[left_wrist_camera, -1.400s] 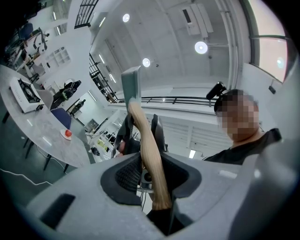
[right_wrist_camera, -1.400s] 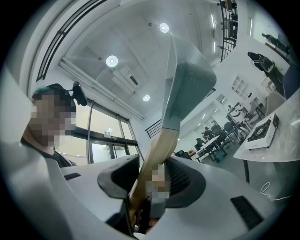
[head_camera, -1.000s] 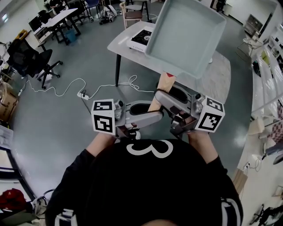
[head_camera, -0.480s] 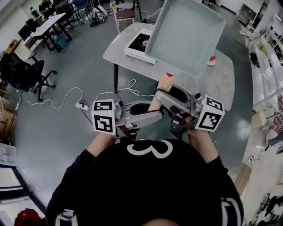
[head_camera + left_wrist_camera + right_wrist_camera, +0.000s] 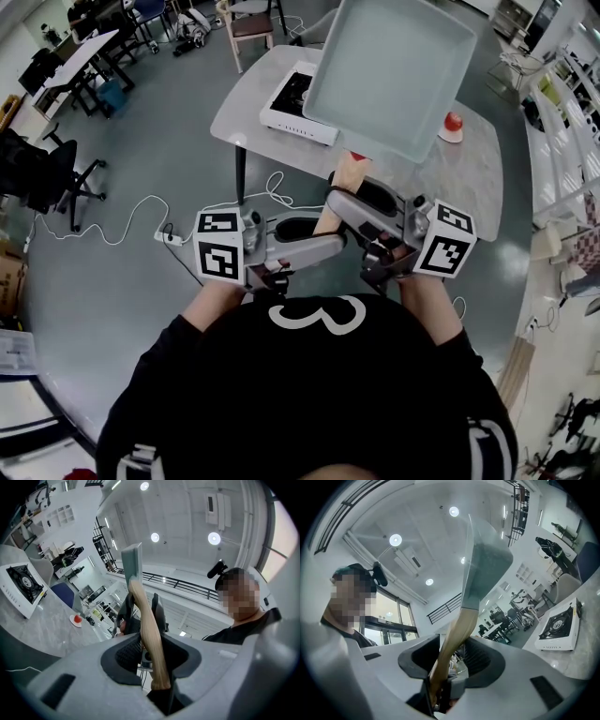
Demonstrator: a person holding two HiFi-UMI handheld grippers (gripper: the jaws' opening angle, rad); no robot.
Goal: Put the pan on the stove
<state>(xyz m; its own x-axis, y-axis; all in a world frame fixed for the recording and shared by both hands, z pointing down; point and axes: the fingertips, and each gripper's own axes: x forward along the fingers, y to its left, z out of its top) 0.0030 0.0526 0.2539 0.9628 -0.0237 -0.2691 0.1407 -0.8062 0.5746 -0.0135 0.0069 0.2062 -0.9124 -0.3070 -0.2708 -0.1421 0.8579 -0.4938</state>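
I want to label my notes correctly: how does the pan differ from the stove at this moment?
The pan is pale grey-green; the stove is white with a black burner. The pan is in the air, its wooden handle gripped by the left tool and the right tool; the stove rests on the table. Both are roughly rectangular.

Pale grey-green pan with a tan wooden handle, white stove with black burner, light grey speckled table.
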